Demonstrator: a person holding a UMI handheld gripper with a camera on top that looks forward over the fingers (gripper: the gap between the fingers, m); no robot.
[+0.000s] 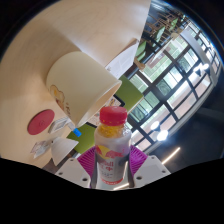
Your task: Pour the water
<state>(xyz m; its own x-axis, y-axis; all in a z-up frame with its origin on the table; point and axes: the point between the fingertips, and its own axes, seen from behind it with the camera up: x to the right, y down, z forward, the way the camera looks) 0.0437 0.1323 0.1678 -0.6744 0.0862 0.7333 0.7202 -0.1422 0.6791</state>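
The fingers (111, 168) grip a clear bottle (112, 150) with a pink cap (113, 115), pressing their pink pads (88, 160) against both its sides. The bottle stands upright between them. The view is tilted: beyond the bottle lie a pale round tabletop (85, 75), a red disc (38, 121) and large windows (175, 75).
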